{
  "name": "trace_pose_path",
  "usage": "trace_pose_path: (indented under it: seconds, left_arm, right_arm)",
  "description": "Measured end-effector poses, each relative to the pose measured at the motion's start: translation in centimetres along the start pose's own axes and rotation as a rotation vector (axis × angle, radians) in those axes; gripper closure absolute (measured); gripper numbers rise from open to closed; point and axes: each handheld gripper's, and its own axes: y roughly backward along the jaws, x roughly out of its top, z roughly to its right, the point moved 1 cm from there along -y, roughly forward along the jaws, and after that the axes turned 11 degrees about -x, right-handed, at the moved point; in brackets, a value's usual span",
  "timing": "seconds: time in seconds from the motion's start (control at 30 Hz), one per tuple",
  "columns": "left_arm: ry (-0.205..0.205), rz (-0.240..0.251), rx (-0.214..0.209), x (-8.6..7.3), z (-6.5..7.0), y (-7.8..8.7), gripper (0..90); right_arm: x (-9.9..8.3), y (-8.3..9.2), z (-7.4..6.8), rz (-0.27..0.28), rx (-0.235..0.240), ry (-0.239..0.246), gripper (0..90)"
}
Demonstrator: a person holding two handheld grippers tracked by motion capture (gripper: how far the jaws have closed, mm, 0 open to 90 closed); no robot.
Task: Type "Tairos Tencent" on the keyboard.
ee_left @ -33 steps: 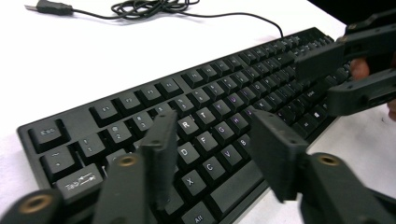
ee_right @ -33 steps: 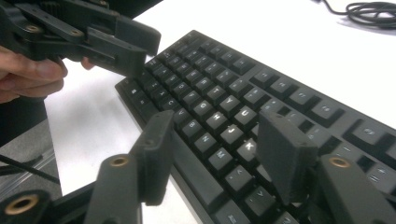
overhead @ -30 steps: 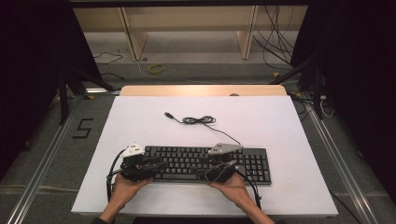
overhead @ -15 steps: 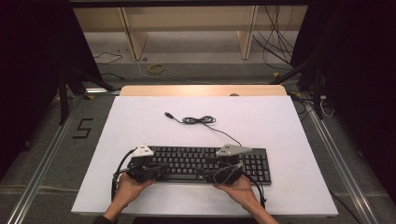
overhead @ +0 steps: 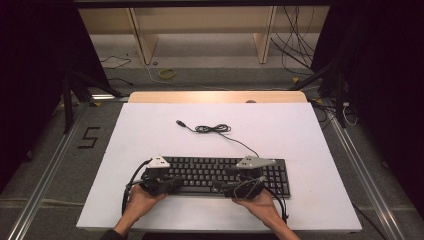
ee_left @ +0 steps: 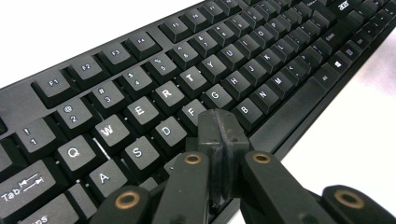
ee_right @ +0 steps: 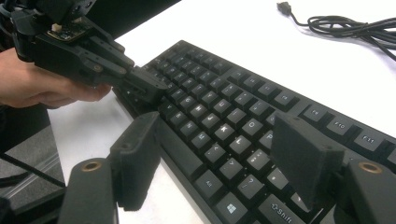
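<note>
A black keyboard (overhead: pixel 220 175) lies flat near your edge of the white table (overhead: pixel 280 130), its long side running left to right. Its cable (overhead: pixel 215 129) trails away from you across the bare white surface, coiled loosely partway along and ending in a plug (overhead: pixel 180 122) that lies loose on the table.

Your left gripper (overhead: pixel 167 184) rests over the keyboard's left end. In the left gripper view its two jaws are pressed together with nothing between them, the closed tip (ee_left: pixel 218 135) sitting just above the keys around D, F and C; whether it touches a key you cannot tell.

Your right gripper (overhead: pixel 232 190) sits at the keyboard's front edge, right of centre. In the right gripper view its jaws are spread wide, one pad (ee_right: pixel 137 154) off the front edge over the table, the other (ee_right: pixel 301 158) over the lower rows of keys. Your left hand (ee_right: pixel 42 88) and its gripper show beyond, at the far end of the keyboard.
</note>
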Motion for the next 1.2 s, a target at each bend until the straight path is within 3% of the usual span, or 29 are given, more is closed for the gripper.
trace_pose_path:
  seconds: [0.3, 0.4, 0.7, 0.87, 1.2]
  left_arm:
    - [-0.008, -0.025, 0.007, -0.1, -0.1, -0.2, 89.0]
    - [0.000, -0.015, -0.008, -0.2, -0.4, -0.3, 89.1]
    - [-0.014, -0.020, 0.006, -0.1, -0.1, -0.2, 89.0]
    - [-0.010, 0.006, 0.008, 0.2, -0.2, 0.3, 86.0]
    - [0.012, 0.088, 0.001, 0.9, -0.6, 1.7, 70.6]
  right_arm:
    - [-0.2, 0.4, 0.0, -0.001, -0.008, -0.002, 31.6]
    - [-0.3, 0.5, 0.1, -0.001, -0.010, -0.001, 31.3]
    - [-0.4, 0.6, 0.3, -0.004, -0.015, -0.004, 30.9]
    - [-0.4, 0.7, 0.3, 0.000, -0.013, -0.008, 30.8]
    - [-0.4, 0.7, 0.2, -0.001, -0.014, -0.008, 30.0]
